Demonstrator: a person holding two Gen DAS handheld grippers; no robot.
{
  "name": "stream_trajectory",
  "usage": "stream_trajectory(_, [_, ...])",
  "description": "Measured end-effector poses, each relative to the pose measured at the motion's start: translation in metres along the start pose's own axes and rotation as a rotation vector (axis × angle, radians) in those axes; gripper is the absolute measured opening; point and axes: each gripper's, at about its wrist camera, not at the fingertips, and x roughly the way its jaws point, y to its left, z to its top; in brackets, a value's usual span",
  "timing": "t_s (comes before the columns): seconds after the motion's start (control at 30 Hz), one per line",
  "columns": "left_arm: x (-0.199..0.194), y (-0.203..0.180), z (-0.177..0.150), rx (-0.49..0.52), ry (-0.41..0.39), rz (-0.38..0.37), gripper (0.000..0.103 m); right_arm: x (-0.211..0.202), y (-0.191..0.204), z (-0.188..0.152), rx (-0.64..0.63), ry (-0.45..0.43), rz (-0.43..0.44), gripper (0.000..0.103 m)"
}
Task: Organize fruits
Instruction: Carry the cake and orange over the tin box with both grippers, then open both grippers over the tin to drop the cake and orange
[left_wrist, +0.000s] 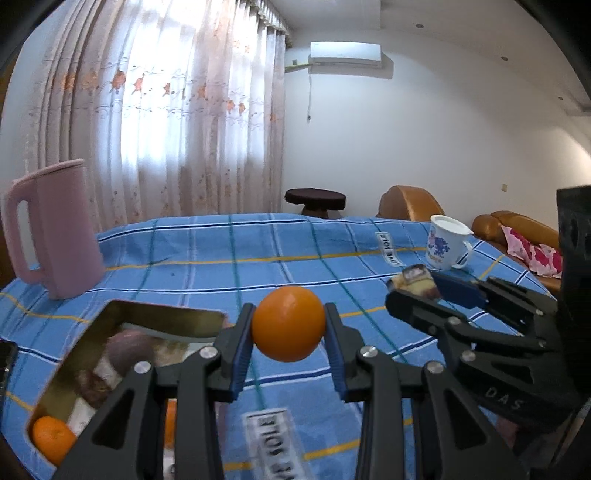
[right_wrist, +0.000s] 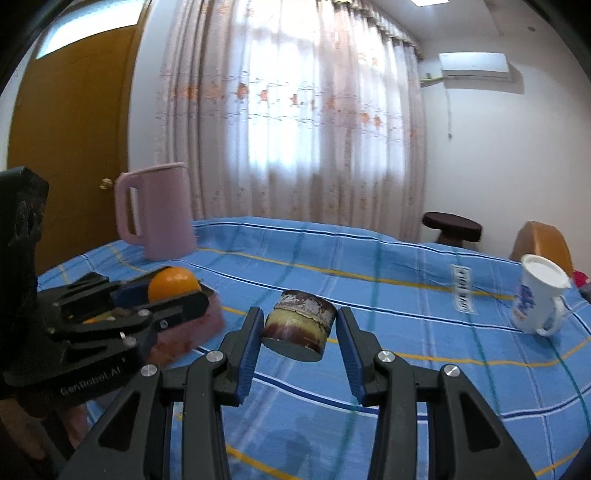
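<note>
Closest to you, your left gripper (left_wrist: 289, 328) is squeezed shut on a round orange (left_wrist: 288, 323), with one blue pad on each side of it, and the orange hangs in the air above the blue checked tablecloth (left_wrist: 207, 258). Your right gripper (right_wrist: 300, 330) is closed on a small worn tin (right_wrist: 299, 325), brown and yellow with chipped paint, and that tin is off the cloth too and tipped a bit. It does not look like a fruit, so you may want to think about where it belongs. Just down and to the left of the orange sits a shiny metal tray (left_wrist: 162, 314). You can see another orange (left_wrist: 51, 439) in its near corner, plus a dark purple round thing and some paler bits that are too blurry to name. So part of the job looks done, since some fruit is already in the tray. The orange you hold is not in yet, and it looks like it should go there next. I cannot see any more loose fruit on the cloth, but the pictures do not show the whole table. Farther back on the left stands a tall pink jug (left_wrist: 55, 232). Off to the right is a white mug (left_wrist: 445, 242) with a blue picture on it. Behind the table hang the flowery curtains (left_wrist: 166, 110) in front of a bright window.
</note>
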Motion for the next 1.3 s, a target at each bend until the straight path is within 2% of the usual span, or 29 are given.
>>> stream_trajectory(0.23, [-0.023, 0.039, 0.0, -0.033, 0.023, 0.055, 0.037, 0.012, 0.045, 0.021, -0.038, -0.008, 0.116, 0.043])
stream_trajectory(0.57, [-0.041, 0.088, -0.01, -0.071, 0.043, 0.153, 0.037, 0.033, 0.089, 0.032, -0.057, 0.016, 0.228, 0.043])
stream_trajectory(0.9, [-0.04, 0.125, -0.025, -0.124, 0.092, 0.202, 0.037, 0.056, 0.13, 0.021, -0.117, 0.095, 0.275, 0.043])
stream_trajectory(1.3, [-0.03, 0.135, -0.038, -0.133, 0.158, 0.199, 0.038, 0.08, 0.147, -0.004, -0.163, 0.24, 0.293, 0.043])
